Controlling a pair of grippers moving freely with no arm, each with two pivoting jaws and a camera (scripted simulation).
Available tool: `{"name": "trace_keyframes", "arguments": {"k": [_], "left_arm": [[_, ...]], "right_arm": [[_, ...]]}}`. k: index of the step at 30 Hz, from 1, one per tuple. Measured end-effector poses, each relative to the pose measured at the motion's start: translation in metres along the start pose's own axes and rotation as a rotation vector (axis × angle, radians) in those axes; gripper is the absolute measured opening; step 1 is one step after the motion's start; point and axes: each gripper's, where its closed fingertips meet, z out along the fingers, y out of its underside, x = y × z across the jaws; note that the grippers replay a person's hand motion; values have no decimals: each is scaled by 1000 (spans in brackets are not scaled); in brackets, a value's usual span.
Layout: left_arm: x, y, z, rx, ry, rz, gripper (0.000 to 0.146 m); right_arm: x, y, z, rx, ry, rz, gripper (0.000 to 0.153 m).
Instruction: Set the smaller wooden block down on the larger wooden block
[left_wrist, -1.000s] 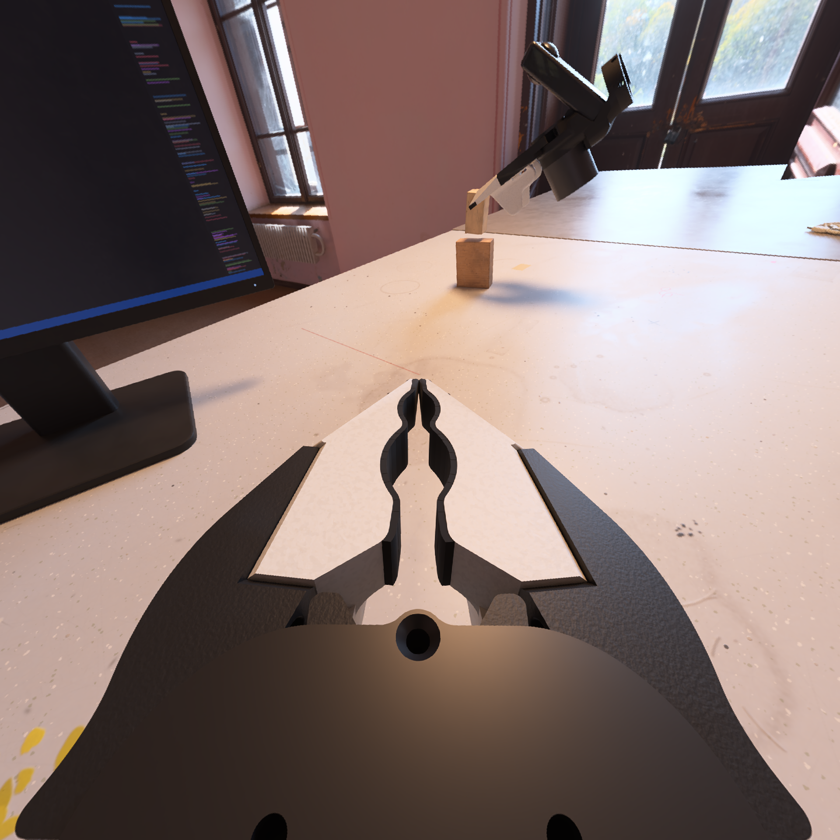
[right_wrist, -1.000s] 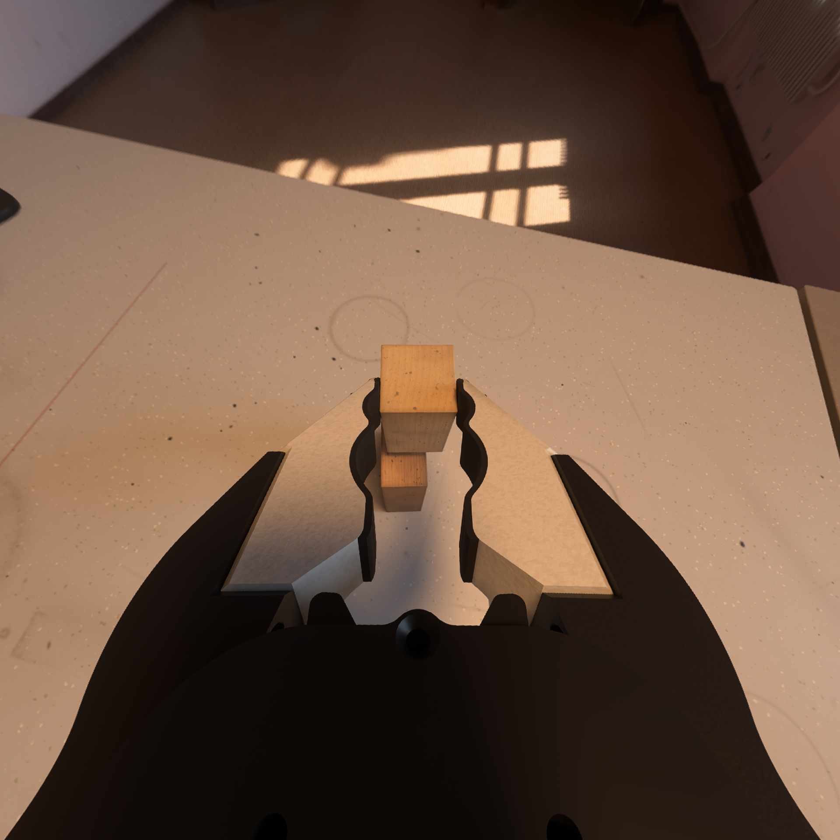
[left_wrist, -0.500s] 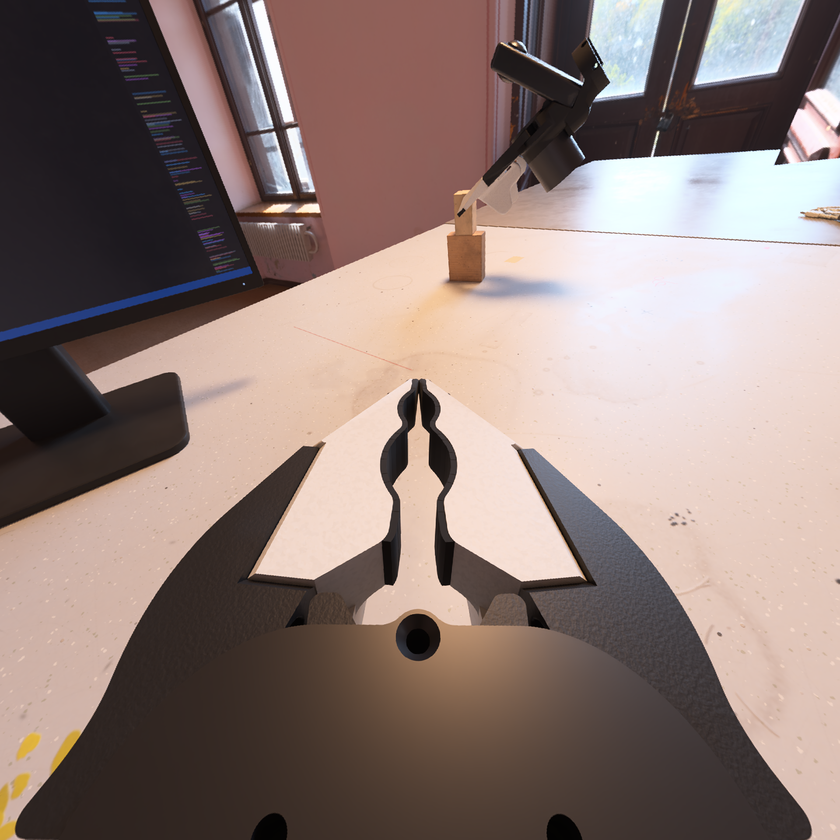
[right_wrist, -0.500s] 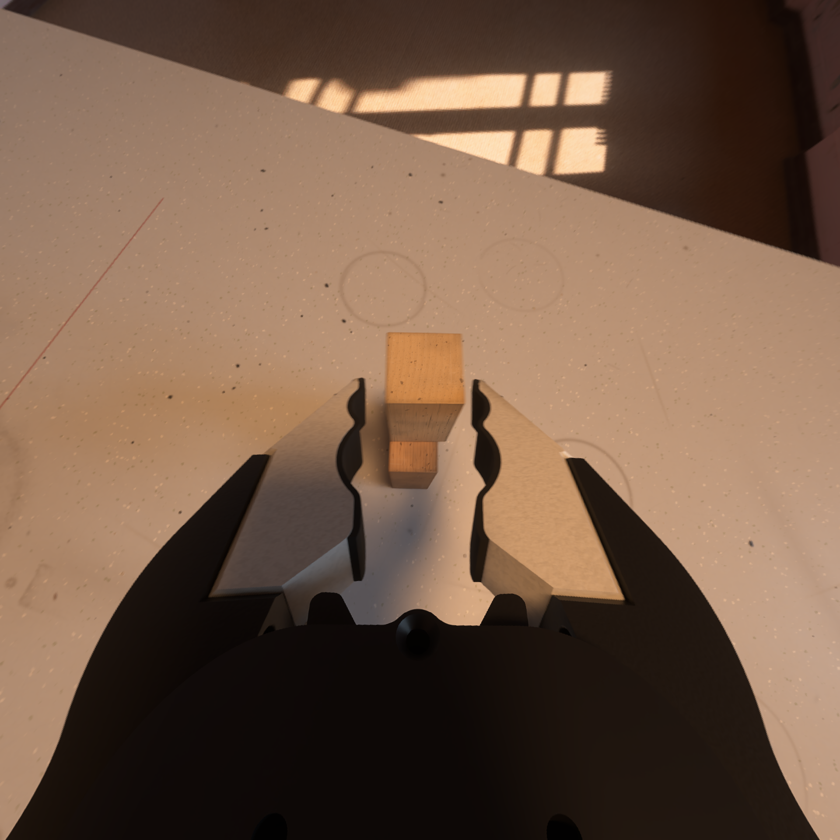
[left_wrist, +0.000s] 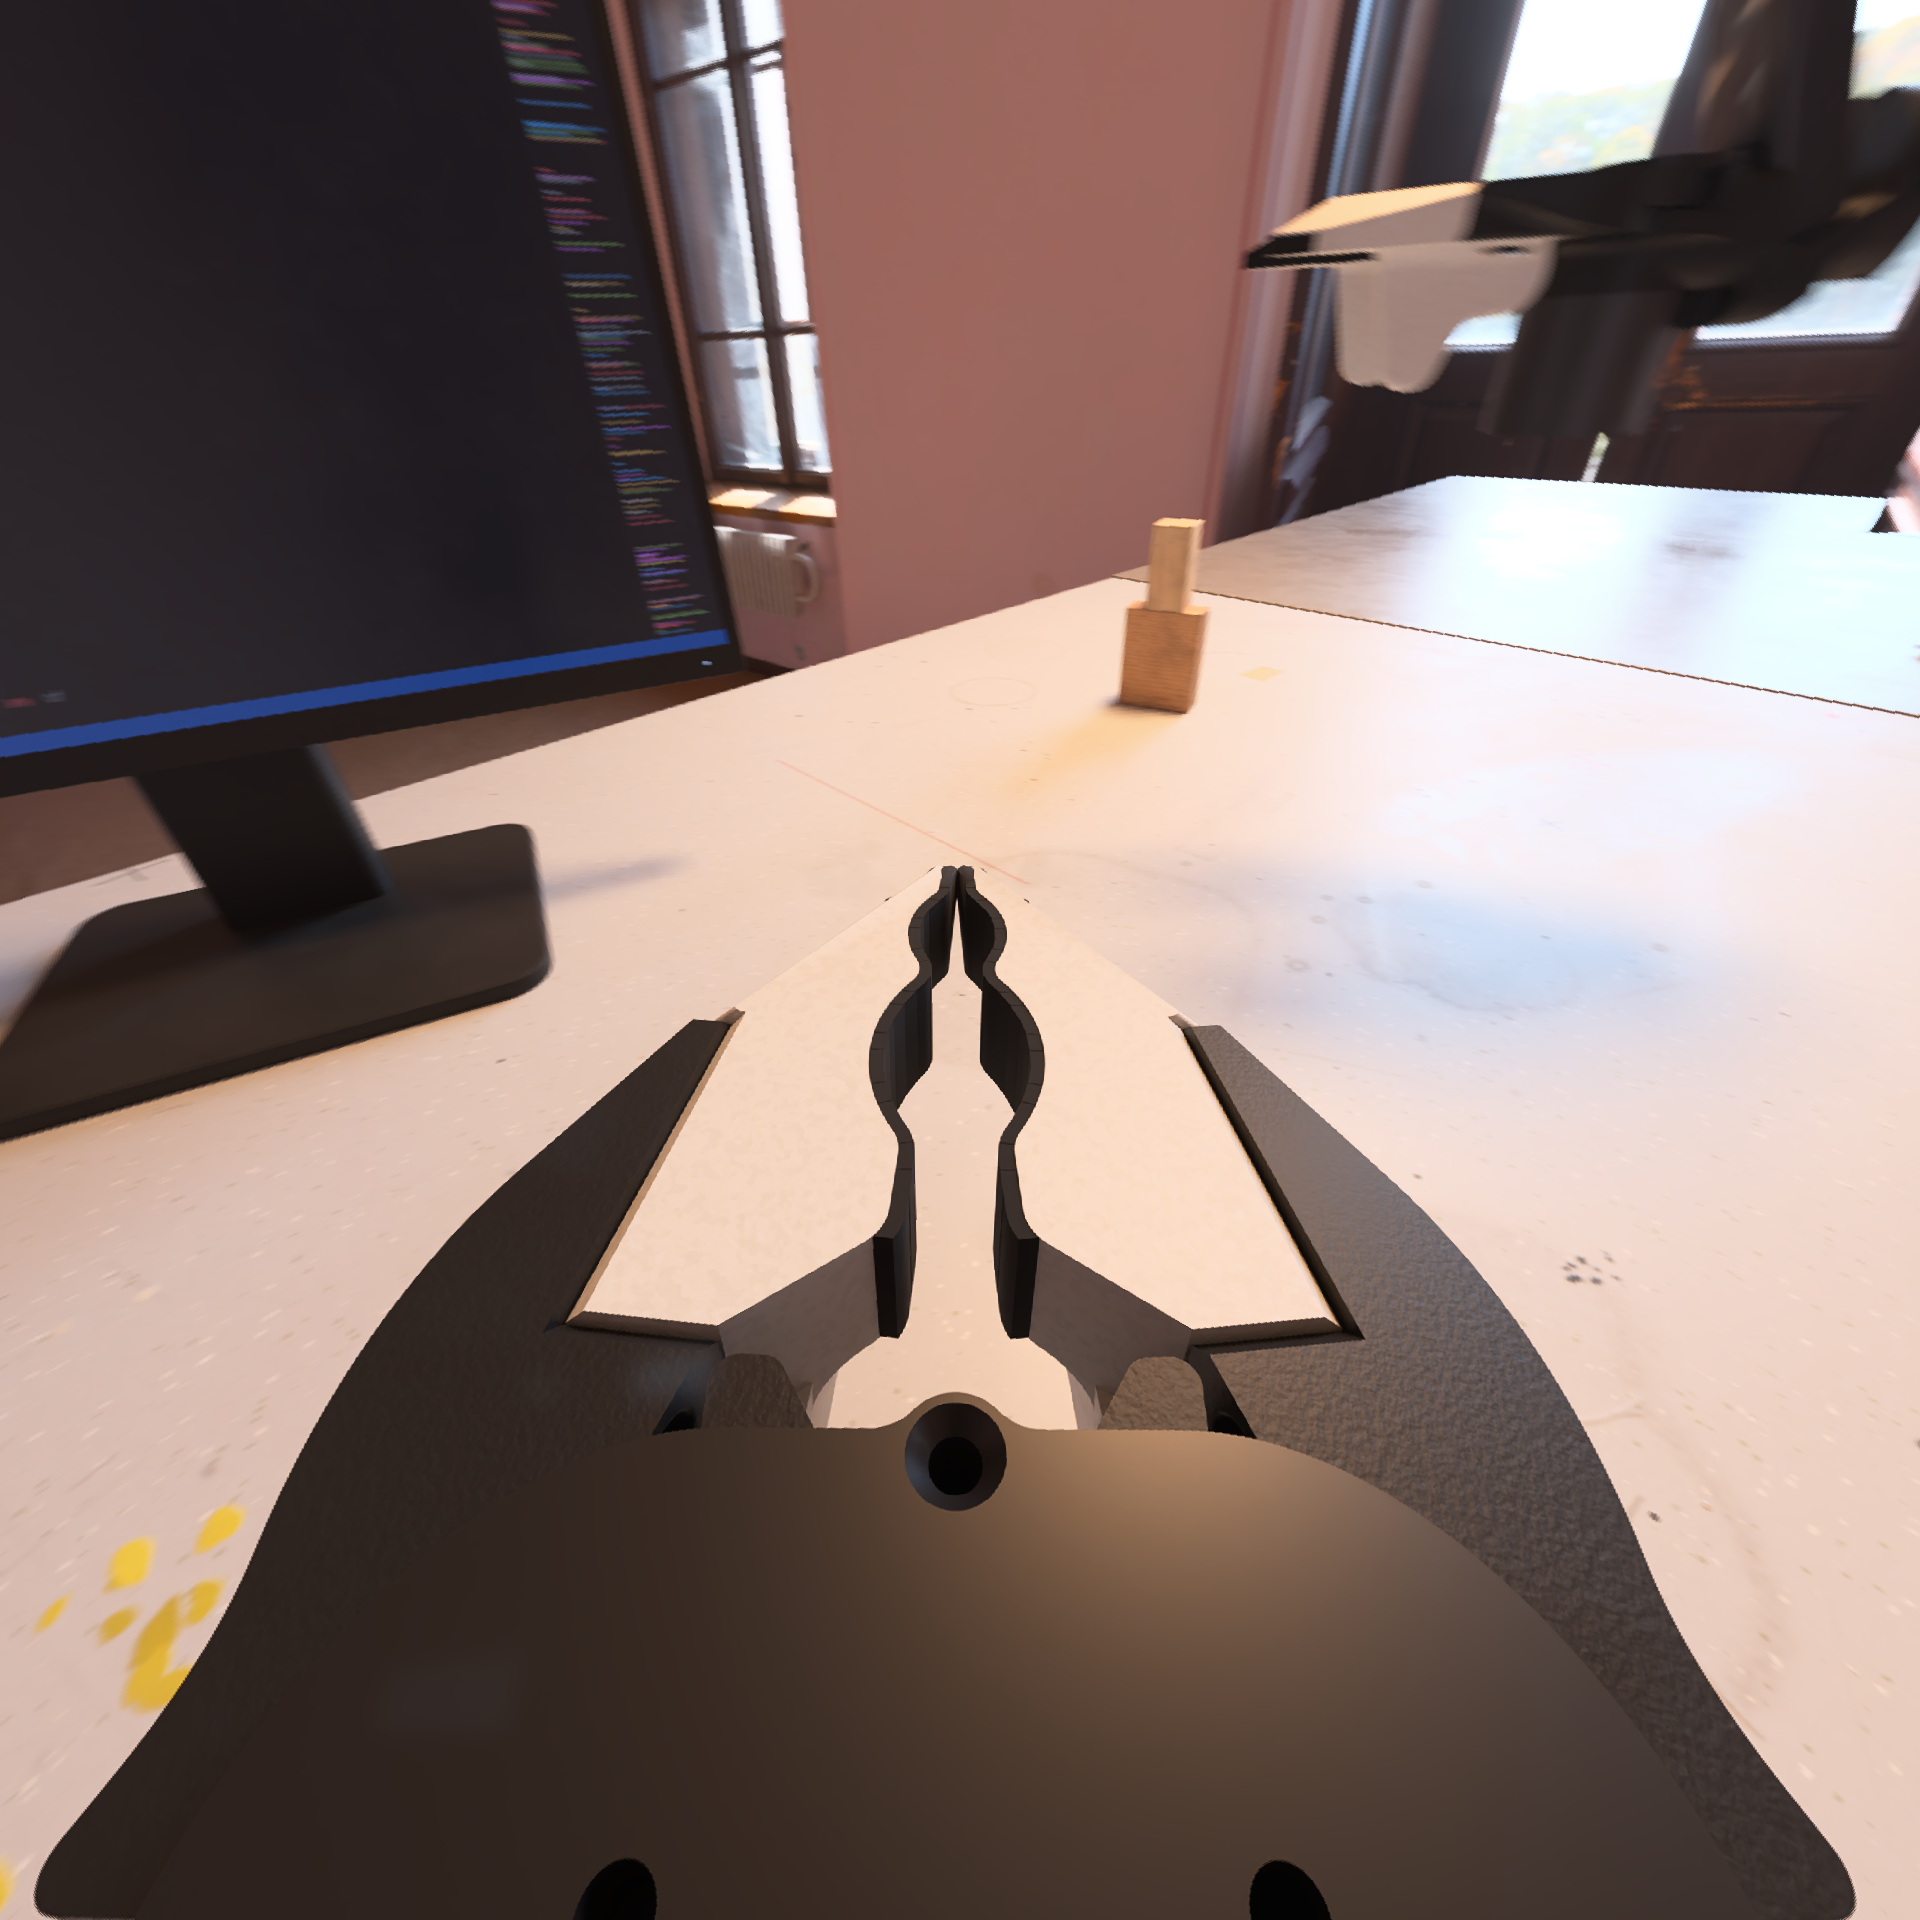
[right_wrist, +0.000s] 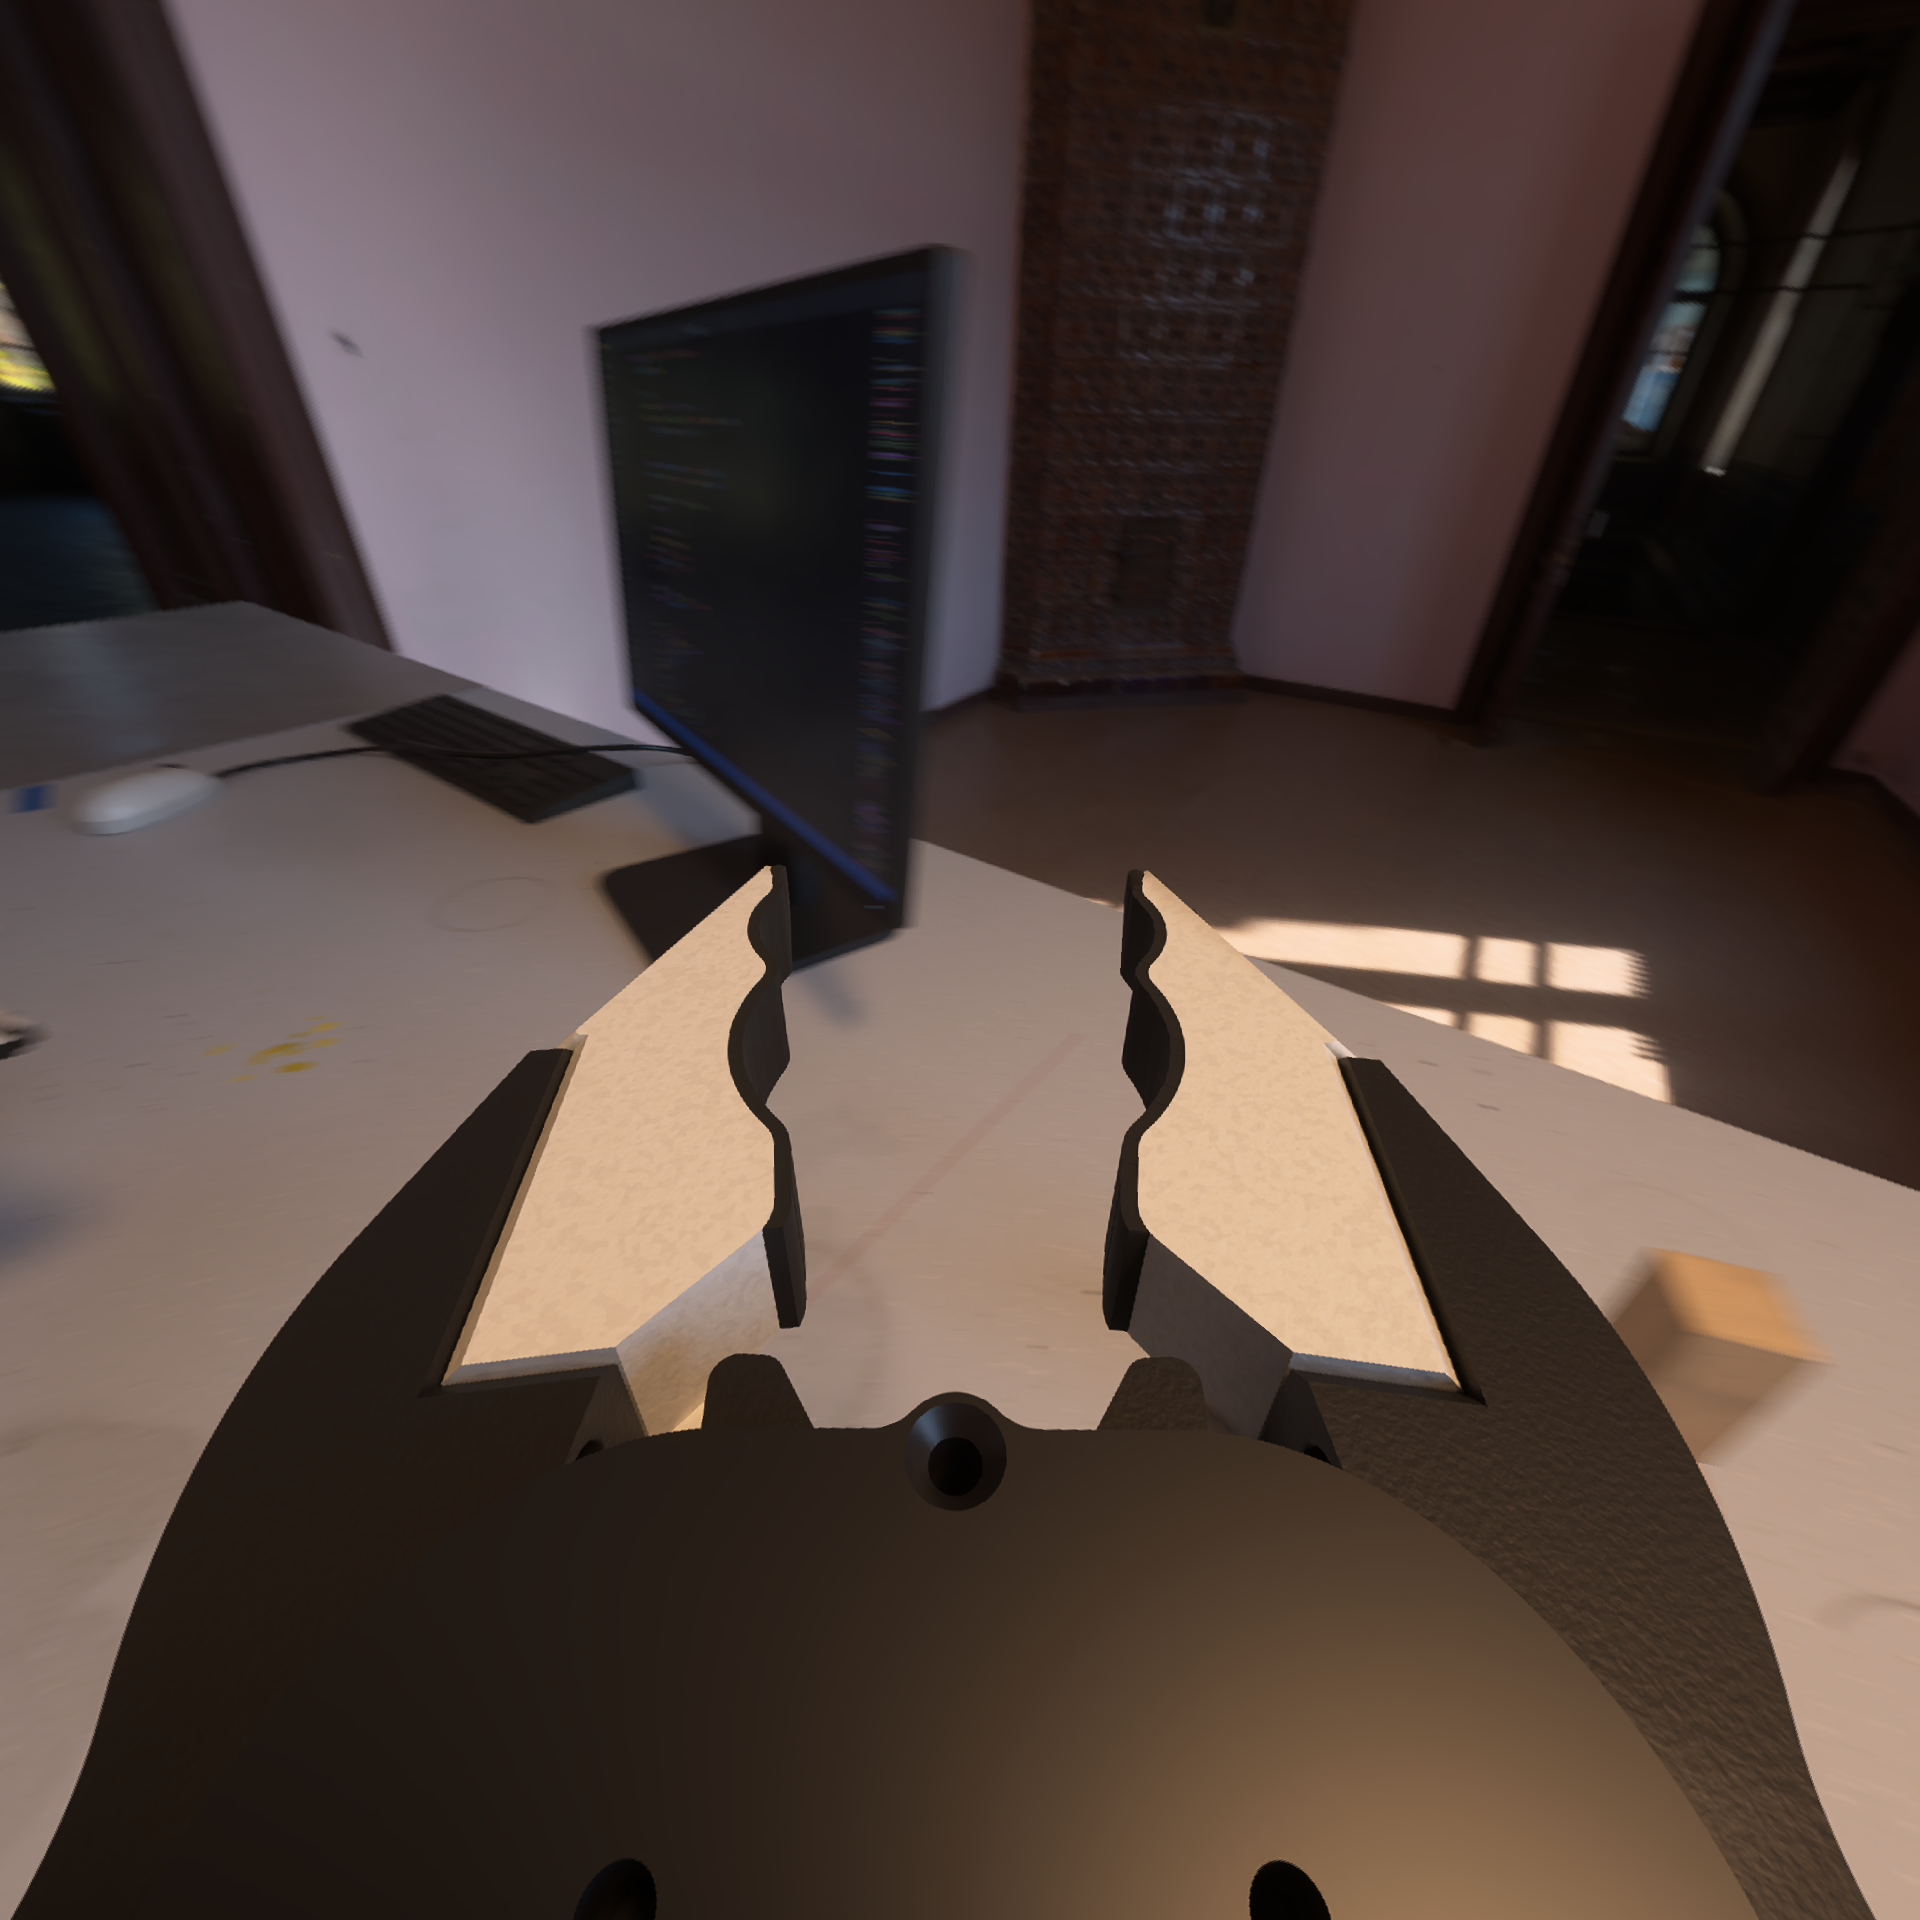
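In the left wrist view the smaller wooden block (left_wrist: 1175, 561) stands upright on the larger wooden block (left_wrist: 1164, 660), far ahead near the table's back edge. My left gripper (left_wrist: 956, 878) is shut and empty, low over the table and well short of the stack. My right gripper (left_wrist: 1262, 255) hangs in the air above and to the right of the stack, clear of it. In the right wrist view my right gripper (right_wrist: 958, 883) is open and empty. A blurred wooden block (right_wrist: 1720, 1340) shows low at its right side; I cannot tell which one.
A black monitor (left_wrist: 312, 364) on its stand (left_wrist: 291, 956) fills the left side; it also shows in the right wrist view (right_wrist: 769, 582). A keyboard (right_wrist: 499, 769) and a white mouse (right_wrist: 140, 800) lie beyond it. Yellow spots (left_wrist: 156, 1631) mark the table (left_wrist: 1455, 1039).
My right gripper has opened wider, let go of the smaller block and risen away to the right, turning toward the monitor. The smaller block stays on the larger one. My left gripper stays shut.
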Motion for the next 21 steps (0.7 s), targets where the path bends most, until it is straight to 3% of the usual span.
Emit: {"name": "trace_keyframes", "arguments": {"k": [5,8,11,14,17,21], "left_arm": [[-43,-12,-22,18,-183,7,0],[-94,-20,-56,-51,-372,25,0],[-150,-16,-100,-193,-516,-32,0],[-197,9,-137,-477,-616,-72,19],[-224,47,-156,-784,-616,-141,37],[-234,97,-166,-1113,-550,-249,47]], "right_arm": [[-122,45,-6,-32,-141,53,57],[-166,85,-8,-77,-209,25,5],[-186,110,-6,-122,-253,-1,0],[-188,115,-4,-136,-278,-15,0],[-186,116,-4,-127,-291,34,0],[-183,127,-6,-148,-289,18,0]]}}
